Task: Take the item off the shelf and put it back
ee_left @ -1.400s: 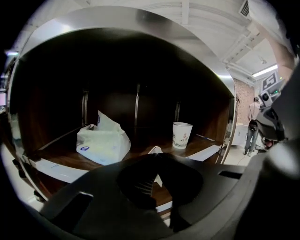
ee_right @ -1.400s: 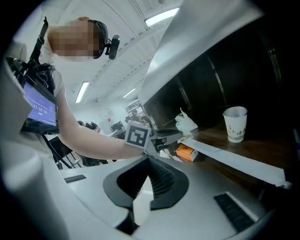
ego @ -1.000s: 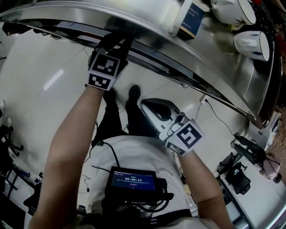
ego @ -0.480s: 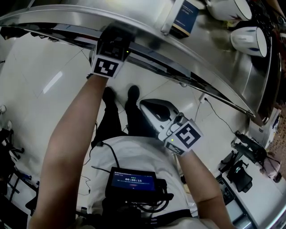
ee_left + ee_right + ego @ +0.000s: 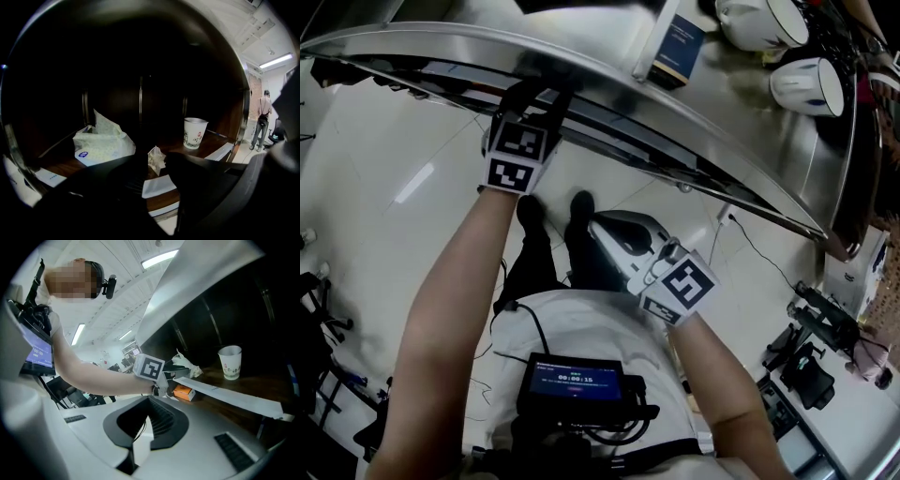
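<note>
A small crumpled white paper wad (image 5: 156, 159) lies on the dark wooden shelf (image 5: 164, 199). My left gripper (image 5: 157, 174) reaches into the shelf; its jaws are opening, and the wad sits at the gap between their tips with neither pad pressing on it. In the head view only the left gripper's marker cube (image 5: 517, 155) shows; its jaws are hidden under the steel top (image 5: 750, 141). My right gripper (image 5: 623, 234) hangs low in front of the person's body, away from the shelf, its jaws together with nothing in them.
On the shelf stand a soft tissue pack (image 5: 101, 140) at the left, a paper cup (image 5: 195, 132) at the right and an orange box (image 5: 183, 392). White label strips (image 5: 157, 185) line the shelf's front edge. A blue box (image 5: 675, 52) and white bowls (image 5: 806, 84) stand on the steel top.
The left gripper pushed deeper under the steel top half a second ago and has since drawn back a little. The right gripper has stayed in place.
</note>
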The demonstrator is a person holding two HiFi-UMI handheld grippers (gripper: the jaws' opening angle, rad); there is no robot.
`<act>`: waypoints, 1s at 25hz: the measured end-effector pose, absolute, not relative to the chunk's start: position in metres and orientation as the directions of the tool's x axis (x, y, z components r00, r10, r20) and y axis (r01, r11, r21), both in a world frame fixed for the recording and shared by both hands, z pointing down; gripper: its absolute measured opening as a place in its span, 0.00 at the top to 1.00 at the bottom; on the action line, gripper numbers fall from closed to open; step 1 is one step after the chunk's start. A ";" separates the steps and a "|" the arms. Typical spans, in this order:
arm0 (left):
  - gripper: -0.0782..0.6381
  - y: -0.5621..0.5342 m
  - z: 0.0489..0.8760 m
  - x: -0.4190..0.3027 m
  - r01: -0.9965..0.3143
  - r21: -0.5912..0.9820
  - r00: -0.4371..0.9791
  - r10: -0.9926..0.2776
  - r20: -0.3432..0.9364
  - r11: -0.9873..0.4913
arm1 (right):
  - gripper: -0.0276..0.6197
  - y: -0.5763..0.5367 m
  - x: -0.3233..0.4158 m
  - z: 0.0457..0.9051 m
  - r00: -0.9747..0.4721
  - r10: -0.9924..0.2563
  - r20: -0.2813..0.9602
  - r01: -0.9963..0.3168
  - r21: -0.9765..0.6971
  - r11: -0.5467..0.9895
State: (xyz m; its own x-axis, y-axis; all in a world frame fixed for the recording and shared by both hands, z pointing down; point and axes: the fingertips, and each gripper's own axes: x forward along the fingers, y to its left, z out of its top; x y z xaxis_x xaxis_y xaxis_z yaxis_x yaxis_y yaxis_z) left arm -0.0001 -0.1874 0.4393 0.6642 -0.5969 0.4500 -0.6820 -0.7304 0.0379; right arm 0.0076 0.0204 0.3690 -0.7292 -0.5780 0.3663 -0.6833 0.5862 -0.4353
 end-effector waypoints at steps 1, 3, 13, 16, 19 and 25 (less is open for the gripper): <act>0.71 -0.182 0.436 -0.003 -0.682 0.044 0.669 -0.597 0.442 -0.730 | 0.95 0.020 0.008 0.368 -0.729 -0.582 0.361 -0.684 -0.433 0.587; 0.71 -0.170 0.429 -0.008 -0.677 0.056 0.682 -0.597 0.423 -0.734 | 0.95 0.019 0.010 0.366 -0.729 -0.589 0.350 -0.683 -0.428 0.592; 0.89 -0.094 0.371 -0.042 -0.651 0.073 0.721 -0.585 0.372 -0.756 | 0.95 0.019 0.015 0.326 -0.745 -0.613 0.264 -0.663 -0.393 0.637; 0.89 -0.069 0.361 -0.054 -0.636 0.114 0.740 -0.563 0.368 -0.763 | 0.95 0.018 0.012 0.315 -0.748 -0.617 0.245 -0.660 -0.380 0.648; 0.89 -0.048 0.335 -0.059 -0.614 0.170 0.772 -0.543 0.330 -0.771 | 0.95 0.016 0.009 0.302 -0.751 -0.622 0.222 -0.656 -0.361 0.663; 0.89 -0.011 0.284 -0.059 -0.524 0.198 0.845 -0.475 0.246 -0.828 | 0.95 0.012 0.006 0.264 -0.766 -0.625 0.149 -0.633 -0.342 0.694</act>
State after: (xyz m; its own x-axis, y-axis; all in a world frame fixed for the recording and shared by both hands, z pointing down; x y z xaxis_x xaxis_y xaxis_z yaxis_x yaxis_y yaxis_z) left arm -0.0593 -0.0109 0.2835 0.8448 -0.4750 0.2464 -0.5237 -0.8285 0.1984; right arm 0.0056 0.0119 0.2641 -0.7662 -0.6249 0.1495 -0.6331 0.6945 -0.3419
